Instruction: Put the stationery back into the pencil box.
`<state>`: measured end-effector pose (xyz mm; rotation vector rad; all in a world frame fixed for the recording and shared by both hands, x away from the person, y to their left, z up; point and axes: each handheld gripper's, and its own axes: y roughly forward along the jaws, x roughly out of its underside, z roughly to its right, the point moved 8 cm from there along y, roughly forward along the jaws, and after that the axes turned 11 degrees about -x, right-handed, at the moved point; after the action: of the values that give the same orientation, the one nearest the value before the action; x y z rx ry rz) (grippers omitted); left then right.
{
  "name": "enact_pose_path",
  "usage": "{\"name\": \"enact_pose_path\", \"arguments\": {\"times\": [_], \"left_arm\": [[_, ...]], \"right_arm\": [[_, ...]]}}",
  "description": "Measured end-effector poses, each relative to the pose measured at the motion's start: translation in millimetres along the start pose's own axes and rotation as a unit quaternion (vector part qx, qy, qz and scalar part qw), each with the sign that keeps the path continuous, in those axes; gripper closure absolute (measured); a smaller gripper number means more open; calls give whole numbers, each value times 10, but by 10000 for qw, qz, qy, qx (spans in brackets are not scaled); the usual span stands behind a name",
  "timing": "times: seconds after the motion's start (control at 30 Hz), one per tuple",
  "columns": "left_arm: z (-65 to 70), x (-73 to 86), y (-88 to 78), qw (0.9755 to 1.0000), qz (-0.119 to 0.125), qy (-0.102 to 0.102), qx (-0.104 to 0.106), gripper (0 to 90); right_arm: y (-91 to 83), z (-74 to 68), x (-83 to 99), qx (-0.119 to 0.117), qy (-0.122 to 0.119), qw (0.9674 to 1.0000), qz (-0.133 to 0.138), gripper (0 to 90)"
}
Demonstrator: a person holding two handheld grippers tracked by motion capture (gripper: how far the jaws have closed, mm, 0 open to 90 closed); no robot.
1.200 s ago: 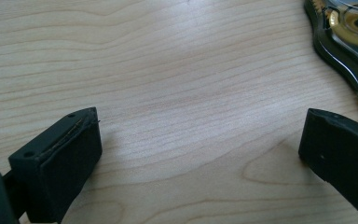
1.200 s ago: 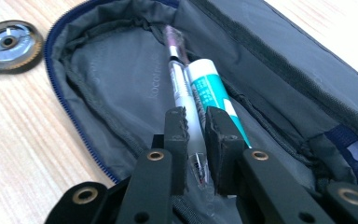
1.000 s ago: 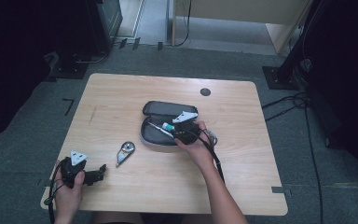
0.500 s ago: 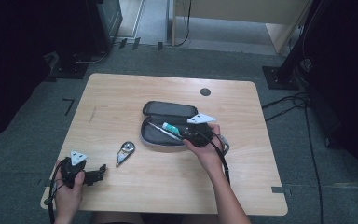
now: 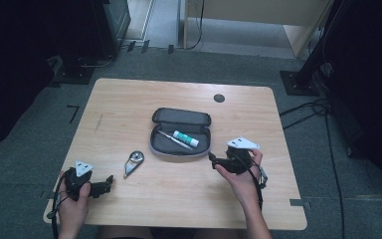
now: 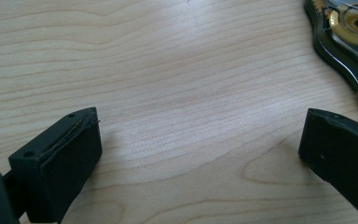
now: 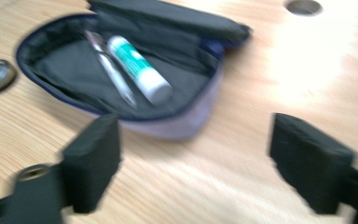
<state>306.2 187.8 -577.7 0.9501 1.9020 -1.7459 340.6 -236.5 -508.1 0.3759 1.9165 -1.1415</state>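
Note:
An open dark pencil case (image 5: pixel 180 132) lies mid-table with a green-and-white glue stick (image 5: pixel 185 139) and a slim pen (image 5: pixel 171 139) inside. In the right gripper view the case (image 7: pixel 65 70), glue stick (image 7: pixel 140 70) and pen (image 7: pixel 109 67) lie just ahead. My right gripper (image 5: pixel 213 159) sits right of the case. Its jaws have just been opening, and the right gripper (image 7: pixel 196 158) is open with nothing between them. A clear correction-tape dispenser (image 5: pixel 134 162) lies left of the case. My left gripper (image 5: pixel 108 183) rests near the front left, and this left gripper (image 6: pixel 200 140) is open over bare wood, with the dispenser (image 6: pixel 349 32) ahead.
The wooden table (image 5: pixel 129 99) has a round cable hole (image 5: pixel 219 98) at the back right. Dark equipment stands and cables surround the table on the grey floor. Bare wood lies between the two grippers along the front edge.
My right gripper has pulled back from over the case toward the right and front, and its jaws have opened. The glue stick now lies in the case. The left gripper has stayed put.

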Motion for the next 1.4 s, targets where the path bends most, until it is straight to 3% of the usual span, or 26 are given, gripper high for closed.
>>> {"name": "enact_pose_path", "arguments": {"times": [0.13, 0.27, 0.4, 0.53, 0.6, 0.73, 0.87, 1.03, 1.2, 1.3, 1.4], "left_arm": [[0, 0, 0, 10000, -1, 0, -1, 0], [-1, 1, -1, 10000, -7, 11, 2, 0], [2, -2, 2, 10000, -4, -23, -20, 0], [9, 1, -3, 10000, -6, -13, 1, 0], [26, 4, -19, 9999, -1, 38, 137, 0], [14, -4, -34, 9995, 25, -97, 315, 0], [16, -9, -26, 9995, 27, -91, 286, 0], [18, -7, -23, 9997, 15, -51, 246, 0], [35, -10, -37, 9994, 3, 19, 354, 0], [36, -25, -54, 9992, 58, -12, 383, 71], [42, -45, -71, 9989, 79, -32, 452, 72]], "right_arm": [[-123, 101, 201, 206, 231, 9995, -2, 0], [-222, 190, 370, 303, 344, 9989, -27, 0], [-336, 317, 533, 592, 317, 9977, -57, 0], [-451, 475, 731, 865, 482, 9950, -92, 0], [-514, 543, 829, 993, 576, 9933, -98, 0], [-621, 690, 1045, 1251, 632, 9899, -225, 0], [-700, 807, 1202, 1447, 686, 9864, -375, 0], [-787, 889, 1259, 1617, 833, 9827, -340, 0], [-784, 895, 1268, 1561, 892, 9831, -356, 0], [-784, 894, 1269, 1563, 890, 9830, -358, 0], [-785, 893, 1270, 1566, 907, 9828, -357, 0]]}}
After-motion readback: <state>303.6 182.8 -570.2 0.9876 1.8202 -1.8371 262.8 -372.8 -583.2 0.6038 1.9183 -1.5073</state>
